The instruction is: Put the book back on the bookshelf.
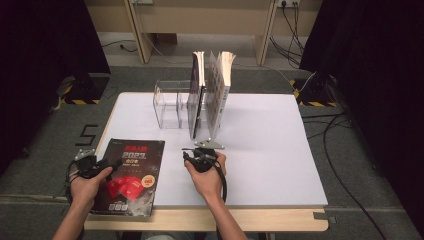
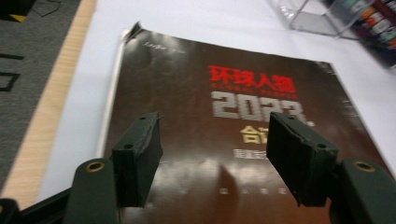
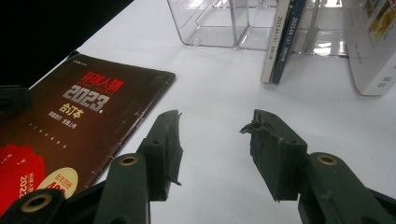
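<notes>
Magazine [image 1: 131,175]: dark brown-black cover, red title, grey "2023", yellow subtitle, red patch at its 6 o'clock edge. Tabletop [image 1: 265,150]: white, light wood rim. Rack [image 1: 170,102]: clear acrylic. Both tools, left [image 2: 217,154] and right [image 3: 215,154]: black pads, dark green arms, brass rivets.

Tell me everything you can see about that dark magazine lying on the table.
The dark magazine lies flat, cover up, at the near left corner of the white table. Its glossy brown-black cover carries red and grey lettering with "2023", plus red graphics lower down. The top spine corner curls slightly. The left tool hovers open above it, apparently not gripping.
</notes>
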Demonstrator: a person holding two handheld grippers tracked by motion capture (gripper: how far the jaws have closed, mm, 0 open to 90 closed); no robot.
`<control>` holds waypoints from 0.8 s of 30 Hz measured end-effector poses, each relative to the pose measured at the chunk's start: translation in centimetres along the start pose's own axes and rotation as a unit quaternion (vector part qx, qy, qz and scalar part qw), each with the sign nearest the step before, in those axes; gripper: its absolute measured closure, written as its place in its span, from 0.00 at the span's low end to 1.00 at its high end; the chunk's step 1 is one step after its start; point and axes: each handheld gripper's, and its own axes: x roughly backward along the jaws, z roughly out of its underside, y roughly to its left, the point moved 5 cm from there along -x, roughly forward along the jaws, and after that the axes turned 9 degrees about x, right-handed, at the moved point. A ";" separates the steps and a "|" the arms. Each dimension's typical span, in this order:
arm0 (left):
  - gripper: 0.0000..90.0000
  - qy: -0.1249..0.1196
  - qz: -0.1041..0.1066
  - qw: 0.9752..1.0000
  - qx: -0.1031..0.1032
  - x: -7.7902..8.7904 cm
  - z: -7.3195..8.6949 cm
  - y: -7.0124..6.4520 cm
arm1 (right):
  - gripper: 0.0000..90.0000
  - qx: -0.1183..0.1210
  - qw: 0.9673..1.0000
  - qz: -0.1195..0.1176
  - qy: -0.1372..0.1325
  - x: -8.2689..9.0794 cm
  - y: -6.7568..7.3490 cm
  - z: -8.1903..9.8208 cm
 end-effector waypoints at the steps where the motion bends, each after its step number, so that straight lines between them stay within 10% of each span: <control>1: 0.38 0.001 -0.006 1.000 -0.002 -0.1 0.0 0.2 | 0.58 -0.002 1.000 -0.001 0.000 0.0 -0.1 0.0; 24: 0.40 0.009 -0.036 0.999 0.009 -0.6 -0.9 2.4 | 0.58 -0.008 1.000 0.001 0.006 0.4 -0.7 0.3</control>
